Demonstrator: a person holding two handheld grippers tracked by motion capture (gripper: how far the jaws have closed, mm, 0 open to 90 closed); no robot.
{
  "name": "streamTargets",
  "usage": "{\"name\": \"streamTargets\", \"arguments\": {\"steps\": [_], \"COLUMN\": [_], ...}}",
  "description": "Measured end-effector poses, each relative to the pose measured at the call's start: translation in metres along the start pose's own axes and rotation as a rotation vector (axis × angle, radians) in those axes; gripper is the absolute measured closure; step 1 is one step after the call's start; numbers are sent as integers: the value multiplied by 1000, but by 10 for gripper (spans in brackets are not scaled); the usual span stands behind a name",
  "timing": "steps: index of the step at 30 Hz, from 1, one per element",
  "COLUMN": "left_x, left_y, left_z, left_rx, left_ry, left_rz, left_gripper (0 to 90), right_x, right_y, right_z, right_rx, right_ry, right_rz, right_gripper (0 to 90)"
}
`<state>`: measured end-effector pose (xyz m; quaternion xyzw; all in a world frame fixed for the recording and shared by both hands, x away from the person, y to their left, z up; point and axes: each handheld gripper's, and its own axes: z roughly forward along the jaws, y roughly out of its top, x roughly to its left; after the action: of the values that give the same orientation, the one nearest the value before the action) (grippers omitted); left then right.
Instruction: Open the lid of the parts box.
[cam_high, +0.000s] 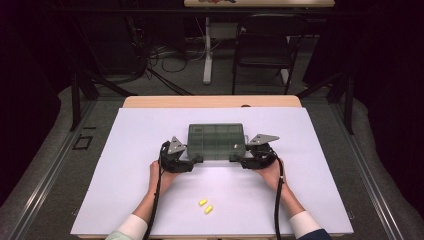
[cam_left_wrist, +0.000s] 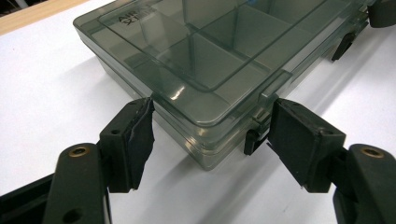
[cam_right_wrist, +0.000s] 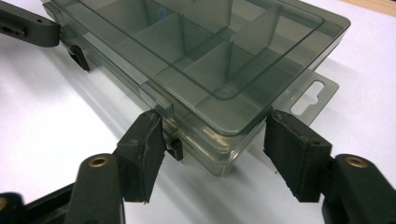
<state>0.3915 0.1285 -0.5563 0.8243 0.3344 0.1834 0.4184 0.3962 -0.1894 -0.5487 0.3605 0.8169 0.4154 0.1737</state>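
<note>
The plastic box (cam_high: 217, 140) lies flat, long axis across the table (cam_high: 130, 165), its near corners between the spread, barely touching left gripper (cam_high: 196, 160) and right gripper (cam_high: 235, 158).

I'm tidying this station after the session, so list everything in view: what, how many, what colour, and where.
compartment box: one, smoky clear grey, lid closed, middle of the white sheet, between the two grippers
foam earplugs: two, yellow, on the sheet near the front edge, apart from the box
sheet: one, white, covering the table top
table: one, light wood, edge showing at the far side
chair: one, black, on the floor beyond the table
cables: several, black, on the floor behind
left gripper: one, black, jaws either side of the box's near left corner, pads not clamped
right gripper: one, black, jaws either side of the near right corner, not clamped
sleeves: two, white cuffs, bottom edge
</note>
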Motion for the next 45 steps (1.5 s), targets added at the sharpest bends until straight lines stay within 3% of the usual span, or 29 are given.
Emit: {"name": "streamTargets", "arguments": {"steps": [10,24,32,41,45], "left_x": [-1,-5,-10,-12,-15], "left_y": [1,4,9,13,14], "left_z": [-2,-6,-6,-12,-15], "left_rx": [-9,-17,-10,-61,-82], "left_ry": [12,63,98,148,174], "left_rz": [12,43,87,104,134], "left_gripper": [309,295,323,410,436], "right_x": [-1,-2,-2,-1,-1], "right_y": [1,3,6,8,8], "right_z": [-4,-10,-15,-18,-20], "right_rx": [-13,-40,-59,-74,-77], "right_ry": [-2,-30,-41,-46,-50], "right_rz": [5,17,25,28,24], "right_gripper": [420,509,551,564,567]}}
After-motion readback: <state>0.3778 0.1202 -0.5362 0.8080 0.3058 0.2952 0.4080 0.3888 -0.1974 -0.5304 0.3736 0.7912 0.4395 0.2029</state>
